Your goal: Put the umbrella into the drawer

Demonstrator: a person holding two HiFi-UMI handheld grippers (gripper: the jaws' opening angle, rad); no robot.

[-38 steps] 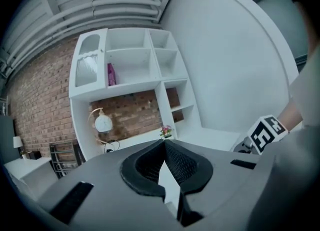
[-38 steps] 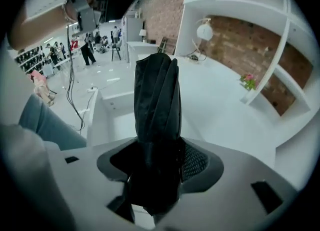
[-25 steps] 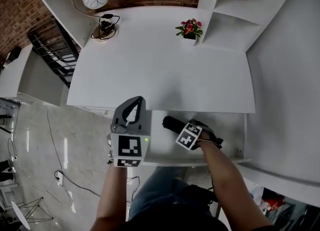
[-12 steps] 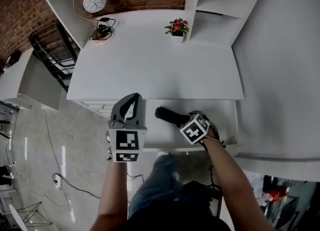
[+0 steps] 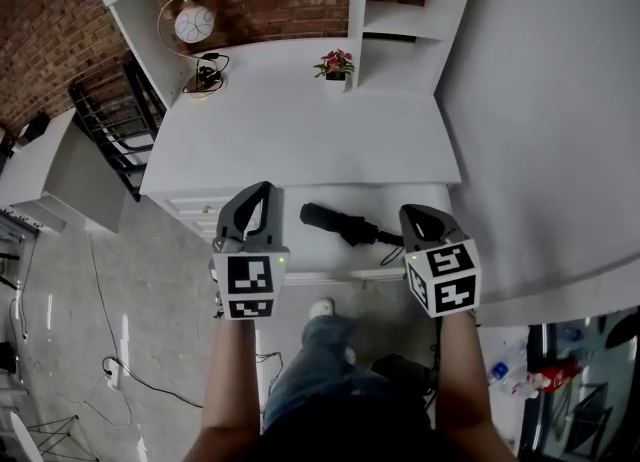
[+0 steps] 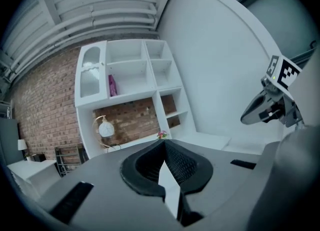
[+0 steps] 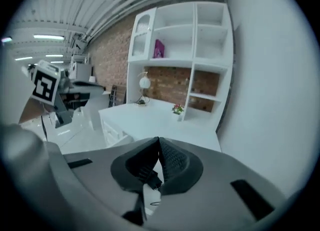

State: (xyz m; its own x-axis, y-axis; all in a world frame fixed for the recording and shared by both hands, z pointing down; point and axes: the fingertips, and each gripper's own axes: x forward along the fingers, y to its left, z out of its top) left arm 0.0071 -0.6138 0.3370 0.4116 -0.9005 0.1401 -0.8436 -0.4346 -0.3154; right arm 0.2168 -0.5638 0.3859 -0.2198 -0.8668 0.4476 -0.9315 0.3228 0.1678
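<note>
Looking down in the head view: a black umbrella [image 5: 335, 222] flat in the open white drawer [image 5: 310, 252], just under the front edge of the white desk [image 5: 300, 140], near the middle of the frame. Lies between the two grippers. Sits just right of the left gripper [image 5: 260, 190] and just left of the right gripper [image 5: 415, 212], and touches neither one. Runs almost straight across the frame, from left to right, tipped a little lower at the right. Points its fat end to the left, toward the left gripper, and its thin end to the right, toward the right gripper. In the left gripper view: jaws pushed together at the tips, with nothing held, and only white showing in the slit behind them. In the right gripper view: jaws squeezed tight together too, with nothing gripped. Low in the slit behind those tips, a small dark bit and a thin loop, too small to name. Far up the desk, near the top of the head view, a little pot of flowers [image 5: 335, 63] and a round lamp [image 5: 193, 25].
</note>
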